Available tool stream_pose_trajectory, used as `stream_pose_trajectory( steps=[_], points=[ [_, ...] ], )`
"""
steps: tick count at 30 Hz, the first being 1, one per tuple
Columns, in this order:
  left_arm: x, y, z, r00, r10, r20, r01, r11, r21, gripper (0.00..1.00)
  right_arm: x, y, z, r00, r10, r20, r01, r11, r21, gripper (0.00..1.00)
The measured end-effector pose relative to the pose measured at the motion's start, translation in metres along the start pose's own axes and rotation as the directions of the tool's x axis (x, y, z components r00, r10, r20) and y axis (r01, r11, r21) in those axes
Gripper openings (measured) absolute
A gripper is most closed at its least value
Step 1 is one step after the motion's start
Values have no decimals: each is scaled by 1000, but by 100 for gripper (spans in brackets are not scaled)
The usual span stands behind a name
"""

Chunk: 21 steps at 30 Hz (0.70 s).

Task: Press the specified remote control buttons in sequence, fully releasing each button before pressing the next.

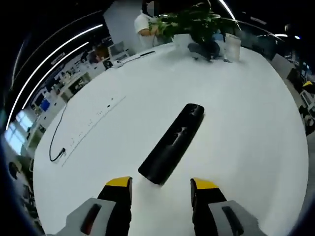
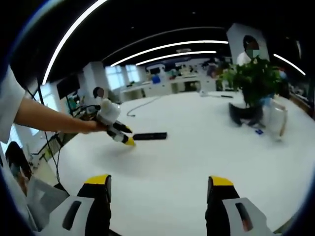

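The black remote control point(image 1: 173, 143) is lying flat on the white surface point(image 1: 236, 123), just ahead of the left claw point(image 1: 161, 189), whose jaws are standing spread and touching nothing. The right claw point(image 2: 160, 189) is hovering well back, spread too, seeing the remote control point(image 2: 149, 136) beside the left claw point(image 2: 125, 136)

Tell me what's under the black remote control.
The remote control lies flat on the bare white table, the left gripper open just short of it. Anything beneath is covered.
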<state>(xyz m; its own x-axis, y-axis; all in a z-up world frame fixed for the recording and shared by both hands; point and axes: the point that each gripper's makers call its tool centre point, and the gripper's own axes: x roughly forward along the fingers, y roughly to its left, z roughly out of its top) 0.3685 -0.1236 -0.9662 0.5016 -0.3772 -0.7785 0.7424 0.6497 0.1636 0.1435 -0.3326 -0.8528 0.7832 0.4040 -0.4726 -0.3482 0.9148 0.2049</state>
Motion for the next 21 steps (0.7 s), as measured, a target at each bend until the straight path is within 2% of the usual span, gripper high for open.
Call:
stream_pose_trajectory(
  steps=[6,7,8,9,13,15,18,19,20,21],
  points=[
    [-13,-11,-17,998,22,52,-15,990,-138,51,0,2,1,1000,5,7,-5,1000,-10,78],
    [-16,-10,-19,997,37,63,-29,991,-134,50,-1,2,1,1000,5,8,-5,1000,-8,78],
    [-16,-10,-22,997,31,65,-21,989,-143,50,-1,2,1,1000,5,8,-5,1000,-8,79],
    [-17,-11,-25,998,33,59,-21,982,-187,50,-1,2,1,1000,5,8,-5,1000,-8,78],
    [-28,-18,-34,997,35,66,-22,981,-192,52,-1,3,2,1000,9,11,-9,1000,-17,79],
    [-32,-25,-38,996,25,83,-3,969,-249,53,-1,3,2,1000,10,12,-10,1000,-20,79],
    [-38,-32,-46,995,37,93,-11,966,-259,53,-2,2,3,1000,9,19,-8,1000,-16,80],
    [-41,-35,-48,994,34,102,-4,960,-281,53,-2,2,4,1000,8,21,-8,1000,-15,80],
    [-42,-39,-48,990,32,135,13,949,-316,53,-3,1,4,1000,6,26,-6,1000,-11,80],
    [-44,-39,-53,990,39,135,7,946,-323,53,-3,1,5,1000,6,28,-6,1000,-9,80]
  ],
)
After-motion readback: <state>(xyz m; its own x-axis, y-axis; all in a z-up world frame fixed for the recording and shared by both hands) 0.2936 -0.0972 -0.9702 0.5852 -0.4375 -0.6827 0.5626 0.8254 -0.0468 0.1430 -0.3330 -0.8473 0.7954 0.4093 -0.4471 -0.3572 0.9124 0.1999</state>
